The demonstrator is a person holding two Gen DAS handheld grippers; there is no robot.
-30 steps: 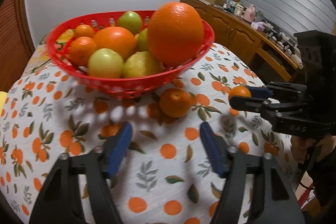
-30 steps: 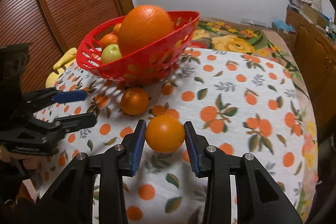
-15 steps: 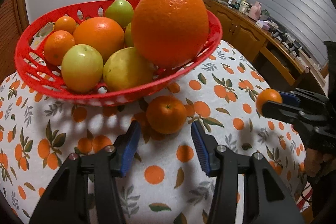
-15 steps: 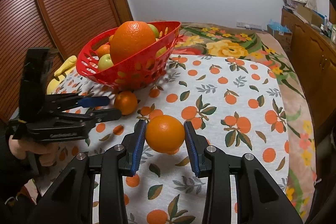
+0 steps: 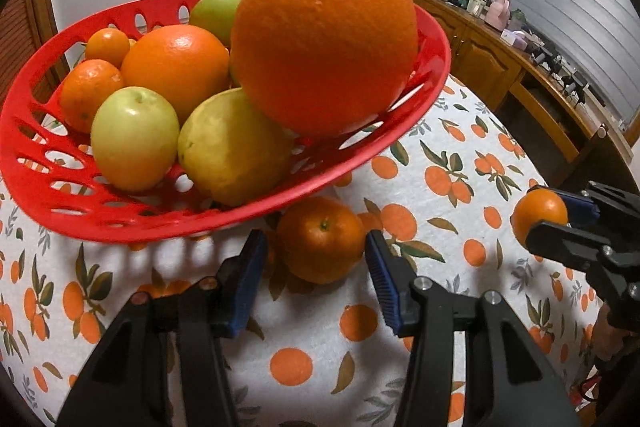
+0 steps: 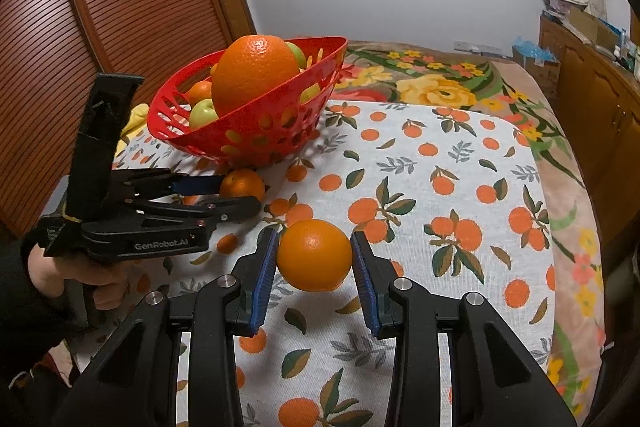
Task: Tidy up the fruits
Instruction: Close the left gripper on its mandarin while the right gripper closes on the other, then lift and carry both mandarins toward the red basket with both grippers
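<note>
fruits are the matter here: a small round orange tangerine [image 5: 320, 239] lies on the table [image 5: 440, 163] under its white orange-printed cloth, between the two blue pads of the left claw [image 5: 316, 259] and just short of their tips, tucked against the near underside of the red perforated plastic basket [image 5: 36, 183]. the left claw's jaws stand partly open, wider than the tangerine, and neither pad appears to press on it, so nothing is held yet. just beyond the claw, the basket already carries a big orange, smaller oranges, pale green apples and a yellowish fruit.

the right claw [image 6: 314, 259], off to the left claw's right, is clamped on a second smooth orange [image 6: 314, 255], both pads pressed against its sides, and carries it clear above the cloth.

the step in hand looks like the pick of the last loose tangerine. the next move calls for sliding the left claw a little further forward so the pads flank the fruit's widest part, then closing without nudging the basket rim, which hangs close over the fruit. a round fruit may roll under the basket if pushed off-centre.
</note>
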